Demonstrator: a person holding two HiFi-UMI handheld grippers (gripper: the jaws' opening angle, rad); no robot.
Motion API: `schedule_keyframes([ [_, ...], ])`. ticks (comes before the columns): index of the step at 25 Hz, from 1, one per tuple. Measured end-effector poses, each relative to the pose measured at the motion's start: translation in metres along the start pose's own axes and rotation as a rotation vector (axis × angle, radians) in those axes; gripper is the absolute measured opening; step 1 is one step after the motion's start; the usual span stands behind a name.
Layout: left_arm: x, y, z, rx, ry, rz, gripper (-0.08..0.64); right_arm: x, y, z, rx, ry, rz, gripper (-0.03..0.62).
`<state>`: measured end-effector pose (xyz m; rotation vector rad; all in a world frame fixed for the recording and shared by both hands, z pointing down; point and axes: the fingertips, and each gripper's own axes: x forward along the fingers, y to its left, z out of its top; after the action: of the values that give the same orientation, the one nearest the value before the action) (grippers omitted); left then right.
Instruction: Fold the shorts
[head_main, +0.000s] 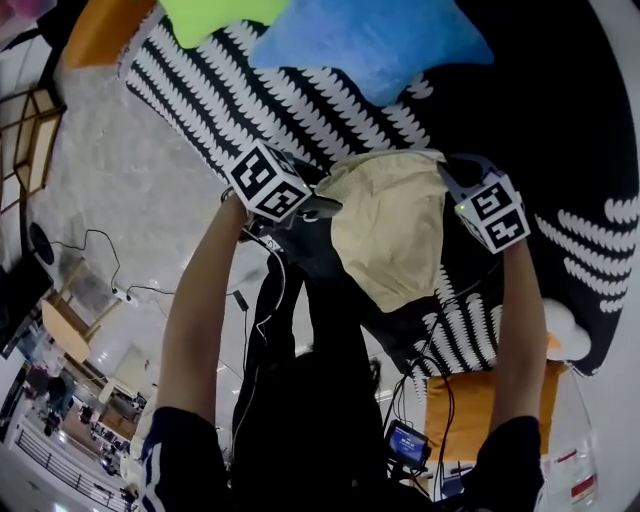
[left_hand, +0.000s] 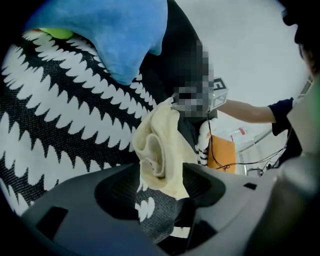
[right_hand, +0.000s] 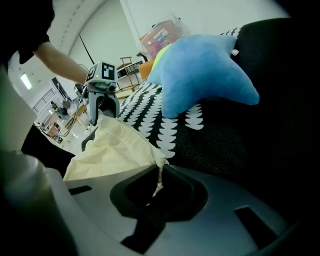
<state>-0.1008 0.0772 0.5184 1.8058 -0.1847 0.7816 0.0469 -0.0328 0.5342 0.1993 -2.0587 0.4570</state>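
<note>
Two holds on the shorts (head_main: 390, 225) right now, and they're not equal. The right gripper (head_main: 447, 172) has its jaws nearly together w/ only a thin hem edge pinched btwn them. The left gripper (head_main: 322, 205) is clamped on a thick, loosely rolled bunch, jaws standing fairly wide, cloth touching both sides. The shorts span from one gripper to the other above the near edge of the patterned cover (head_main: 200, 90), the rest hanging down toward the person.

Risks, as I judge them:
- The thin edge on the right could slip out if the cloth gets tugged taut, b/c so little fabric is caught.
- The left bunch looks loose, so a layer may slide free and the fold would come out crooked.
- Uneven grips prob. mean corners won't line up when laid down.
- The blue star cushion (head_main: 375, 40) sits near the likely landing spot and could crowd a flat lay.

Surface: black cover w/ white zigzag rows, soft-looking; can't tell if it's a bed or sofa. A green cushion (head_main: 215, 15) and an orange cushion (head_main: 105, 30) lie at its far side. Room: pale floor (head_main: 120, 190) w/ cables (head_main: 100, 260), and a wooden shelf (head_main: 30, 130) at far left.
</note>
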Motion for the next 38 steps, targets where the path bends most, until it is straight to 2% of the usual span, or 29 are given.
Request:
schedule_keyframes([
  [3,-0.004,0.010,0.016,-0.057,-0.082,0.049,0.242,-0.005,0.003,0.007,-0.002,-0.007,0.006,0.044],
  [5,-0.006,0.021,0.023,-0.113,-0.122,0.096,0.155,-0.008,0.003,0.010,0.001,-0.017,0.005,0.044],
  [8,0.000,0.033,0.017,-0.144,-0.116,0.149,0.070,-0.006,0.006,0.009,0.001,-0.036,0.007,0.043],
  [12,-0.012,0.034,0.012,-0.076,-0.148,0.176,0.055,-0.007,0.009,0.005,-0.006,-0.053,-0.009,0.041],
  [15,-0.040,0.030,0.030,-0.025,-0.205,0.176,0.052,-0.023,-0.003,0.024,0.014,-0.114,-0.029,0.040],
  [17,-0.056,0.032,0.052,0.022,-0.205,0.219,0.052,-0.035,-0.021,0.044,-0.016,-0.125,-0.059,0.040],
  [20,-0.081,0.039,0.084,0.089,-0.215,0.327,0.052,-0.044,-0.046,0.073,-0.072,-0.128,-0.126,0.038],
  [22,-0.095,0.041,0.097,0.134,-0.230,0.382,0.052,-0.047,-0.055,0.088,-0.094,-0.133,-0.162,0.038],
  [24,-0.103,0.039,0.102,0.182,-0.244,0.406,0.052,-0.050,-0.057,0.097,-0.117,-0.138,-0.171,0.038],
  [26,-0.108,0.030,0.104,0.221,-0.258,0.386,0.053,-0.057,-0.052,0.099,-0.122,-0.144,-0.153,0.038],
  [28,-0.109,0.013,0.102,0.254,-0.261,0.328,0.052,-0.072,-0.043,0.096,-0.116,-0.160,-0.120,0.038],
  [30,-0.107,-0.006,0.097,0.283,-0.243,0.278,0.052,-0.087,-0.031,0.089,-0.108,-0.164,-0.079,0.040],
  [32,-0.104,-0.022,0.090,0.320,-0.213,0.258,0.052,-0.098,-0.017,0.081,-0.120,-0.148,-0.044,0.040],
  [38,-0.084,-0.078,0.049,0.507,-0.143,0.214,0.052,-0.119,0.041,0.047,-0.316,-0.035,-0.003,0.040],
])
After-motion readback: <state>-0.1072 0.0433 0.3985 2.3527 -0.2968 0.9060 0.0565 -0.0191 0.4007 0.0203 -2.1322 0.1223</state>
